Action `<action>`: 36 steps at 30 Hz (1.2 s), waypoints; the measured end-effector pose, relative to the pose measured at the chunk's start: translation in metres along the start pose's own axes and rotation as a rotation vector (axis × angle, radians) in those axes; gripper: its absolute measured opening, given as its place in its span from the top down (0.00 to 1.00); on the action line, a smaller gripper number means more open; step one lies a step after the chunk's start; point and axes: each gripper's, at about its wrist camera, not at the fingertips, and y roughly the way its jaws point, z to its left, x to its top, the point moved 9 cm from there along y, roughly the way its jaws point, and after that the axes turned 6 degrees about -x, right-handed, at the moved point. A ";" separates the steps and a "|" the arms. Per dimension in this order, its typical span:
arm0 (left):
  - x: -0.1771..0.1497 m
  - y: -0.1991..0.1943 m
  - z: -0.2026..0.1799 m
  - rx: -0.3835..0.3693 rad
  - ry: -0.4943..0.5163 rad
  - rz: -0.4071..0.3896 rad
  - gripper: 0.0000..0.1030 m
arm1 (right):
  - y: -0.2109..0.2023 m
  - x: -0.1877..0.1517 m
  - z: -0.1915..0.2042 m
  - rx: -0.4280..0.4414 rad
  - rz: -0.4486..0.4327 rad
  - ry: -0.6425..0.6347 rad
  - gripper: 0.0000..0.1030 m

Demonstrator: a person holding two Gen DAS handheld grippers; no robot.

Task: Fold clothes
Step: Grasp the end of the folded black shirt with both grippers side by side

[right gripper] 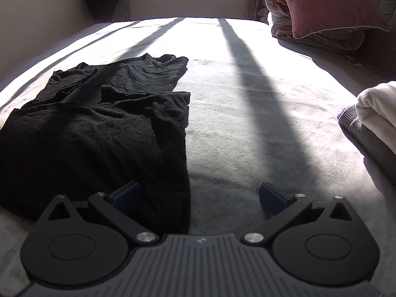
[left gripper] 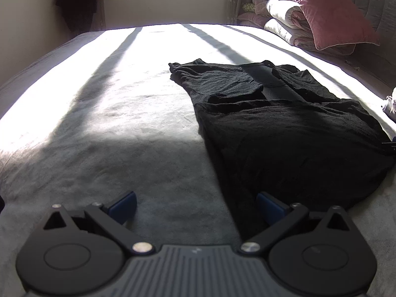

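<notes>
Black, half-folded shirt (left gripper: 284,123) lies between our claws: right of the left gripper (left gripper: 196,209), left of the right gripper (right gripper: 199,199) (both spread wide, holding nothing). Sunlit grey bedspread (right gripper: 247,99) stretches open beyond.

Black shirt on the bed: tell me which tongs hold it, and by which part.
Neither. The left tongs and right tongs both stand wide open at the near hem corners of the black shirt, with no cloth pinched between the pads.
</notes>
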 end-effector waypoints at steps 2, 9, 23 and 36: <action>0.000 -0.006 -0.004 -0.078 -0.036 0.003 0.01 | -0.002 0.000 -0.001 0.018 0.028 0.003 0.00; 0.000 -0.014 -0.004 -0.271 -0.227 0.035 0.18 | -0.022 0.001 -0.009 0.197 0.074 0.199 0.00; -0.017 -0.009 -0.015 -0.471 -0.460 0.131 0.39 | -0.032 -0.006 -0.015 0.403 0.212 0.468 0.30; -0.033 0.005 -0.020 -0.552 -0.588 0.179 0.97 | -0.020 -0.012 -0.015 0.436 0.240 0.543 0.91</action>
